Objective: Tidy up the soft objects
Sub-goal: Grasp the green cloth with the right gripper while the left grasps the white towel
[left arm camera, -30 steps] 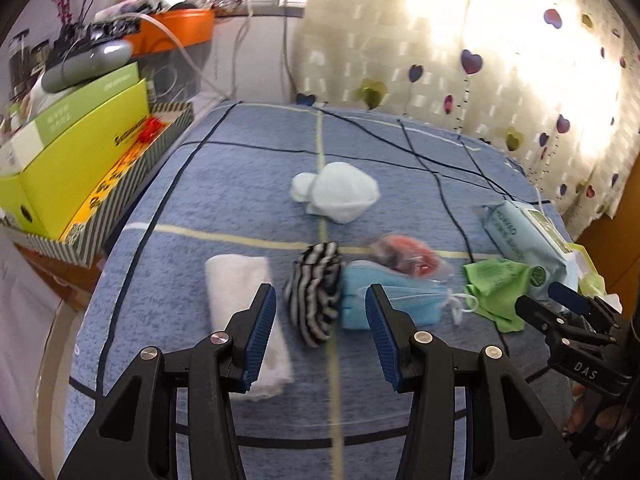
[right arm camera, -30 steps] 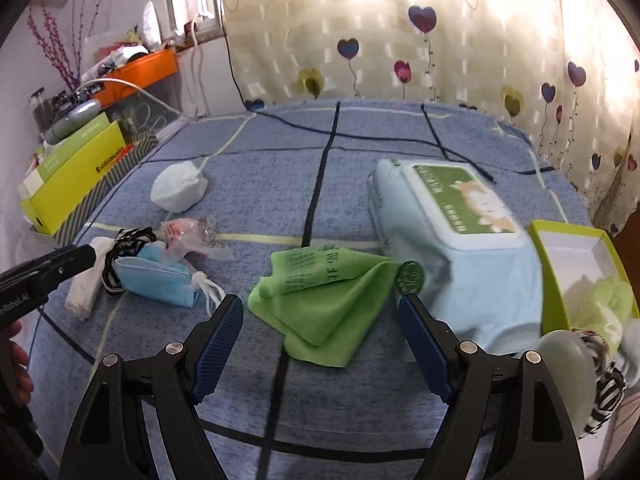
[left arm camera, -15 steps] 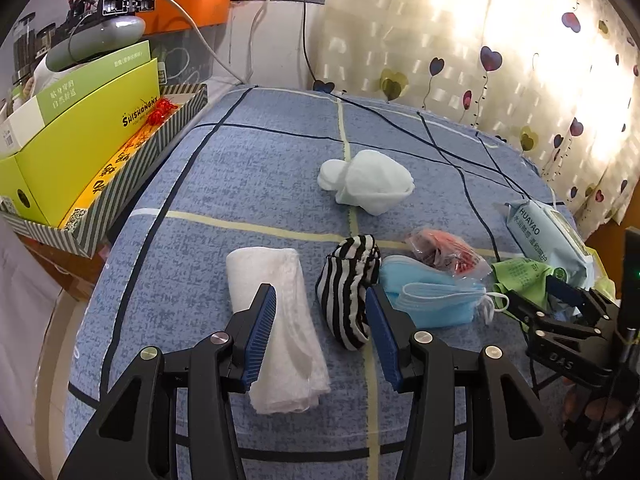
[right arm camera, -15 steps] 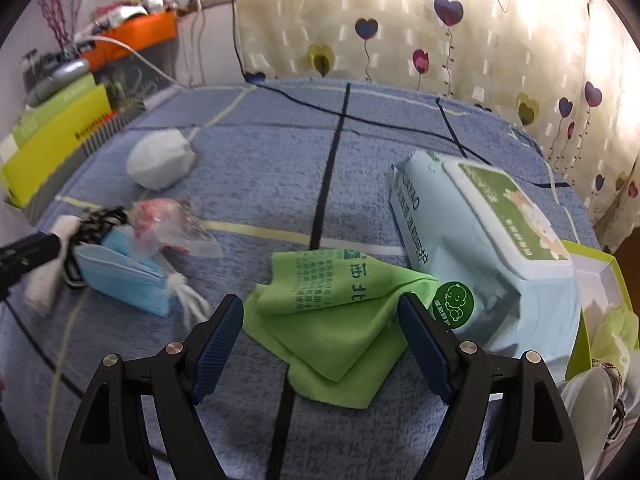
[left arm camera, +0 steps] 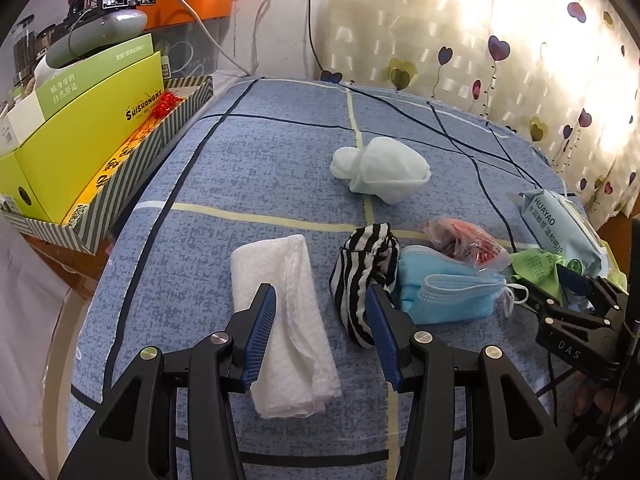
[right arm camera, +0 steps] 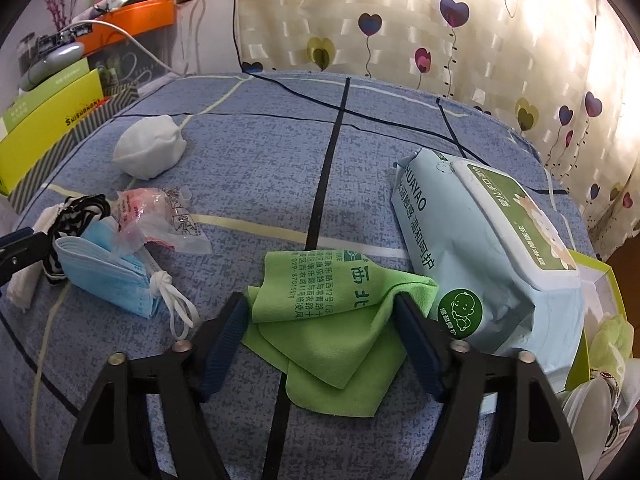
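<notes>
Your right gripper (right arm camera: 320, 320) dropped closer over the green cloth (right arm camera: 340, 336) (beside the wipes pack (right arm camera: 480, 248)), jaws closing around it. Your left gripper (left arm camera: 320, 320) stayed half-open, now straddling the white towel (left arm camera: 288, 320) and striped sock (left arm camera: 360, 280).

Counts on blue bedspread (left arm camera: 248, 184):
- one white towel (left arm camera: 286, 320), near left
- one striped black-white cloth (left arm camera: 362, 276)
- one stack of blue face masks (left arm camera: 444, 292)
- one clear bag with red contents (left arm camera: 464, 240)
- one white balled cloth (left arm camera: 384, 168), far
- one green cloth (right arm camera: 332, 336)
- one wipes pack (right arm camera: 492, 248), right
- two yellow-green boxes (left arm camera: 76, 128), far left
</notes>
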A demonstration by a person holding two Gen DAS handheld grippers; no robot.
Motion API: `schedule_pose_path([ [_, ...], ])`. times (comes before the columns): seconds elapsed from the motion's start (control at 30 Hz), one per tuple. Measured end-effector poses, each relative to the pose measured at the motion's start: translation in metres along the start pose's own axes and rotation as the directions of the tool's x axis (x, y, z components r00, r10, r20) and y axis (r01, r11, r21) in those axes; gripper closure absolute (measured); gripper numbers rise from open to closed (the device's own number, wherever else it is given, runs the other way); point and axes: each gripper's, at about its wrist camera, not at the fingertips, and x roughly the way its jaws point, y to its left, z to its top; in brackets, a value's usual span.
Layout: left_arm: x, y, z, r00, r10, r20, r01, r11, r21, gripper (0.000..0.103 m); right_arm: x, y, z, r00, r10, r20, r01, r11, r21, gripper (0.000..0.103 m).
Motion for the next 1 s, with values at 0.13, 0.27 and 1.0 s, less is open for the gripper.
schedule_pose_path([
  [0.13,-0.001,0.002,-0.001,1.0,-0.002,0.002,0.002,1.0,-0.009,0.055,-0.002,-0.001,-0.001,1.0,0.001,0.004,-0.001,1.0,0.008,0.053],
  [0.27,-0.003,0.005,-0.002,1.0,0.006,0.005,-0.006,1.0,-0.01,0.055,-0.003,-0.002,-0.001,1.0,0.005,0.007,-0.005,1.0,0.015,0.07],
  [1.0,-0.004,0.031,-0.01,0.998,0.063,0.012,-0.062,0.995,-0.077,0.07,-0.027,-0.009,-0.001,0.992,0.102,0.076,-0.108,0.991,0.079,0.09],
])
